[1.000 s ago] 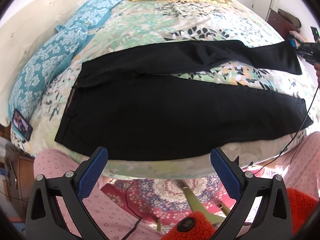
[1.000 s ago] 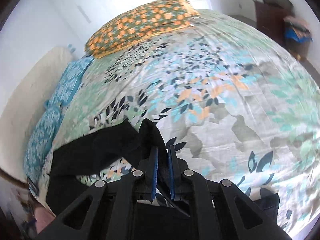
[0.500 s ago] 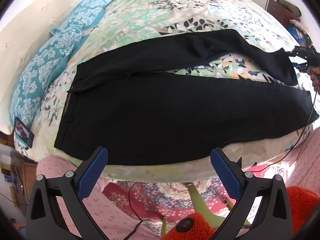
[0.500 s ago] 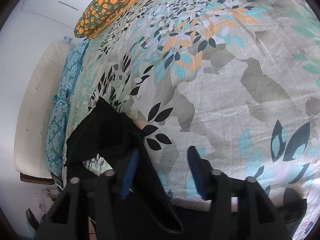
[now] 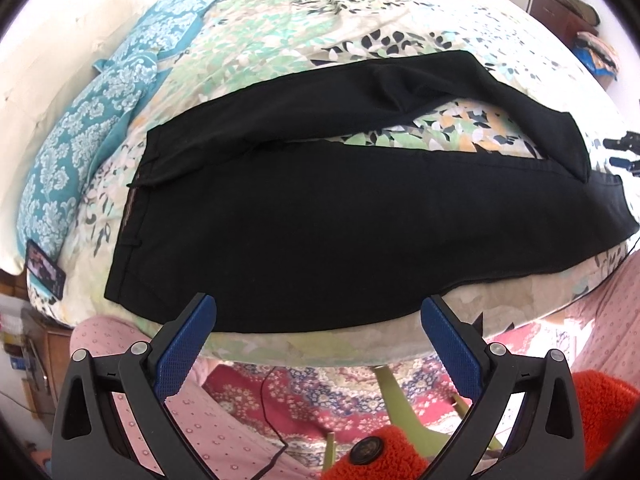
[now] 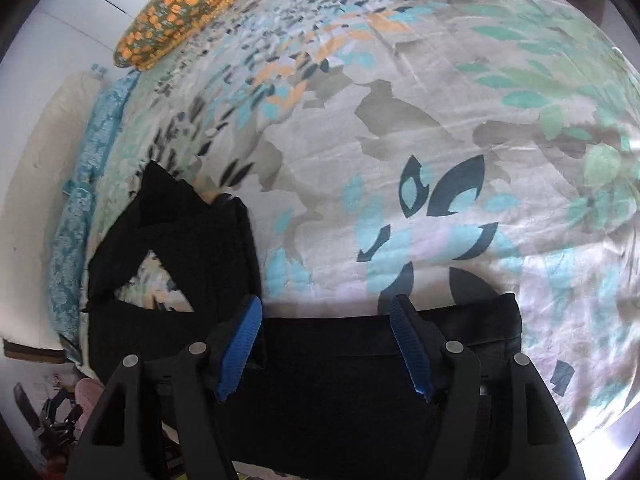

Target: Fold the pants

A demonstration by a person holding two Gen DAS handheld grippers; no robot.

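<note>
Left wrist view: black pants [image 5: 320, 220] spread lengthwise across bed [image 5: 280, 32], waistband left, cuffs right; left gripper [image 5: 318, 328] wide, empty, at the near edge.

Right wrist view: right gripper [image 6: 326, 340] just opened, apparently empty, over overlapping cuffs; nearer hand there.

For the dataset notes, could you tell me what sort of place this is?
Most likely a home bedroom: black pants lie on a bed with a floral sheet, pillows along one side, and a patterned rug below.
</note>
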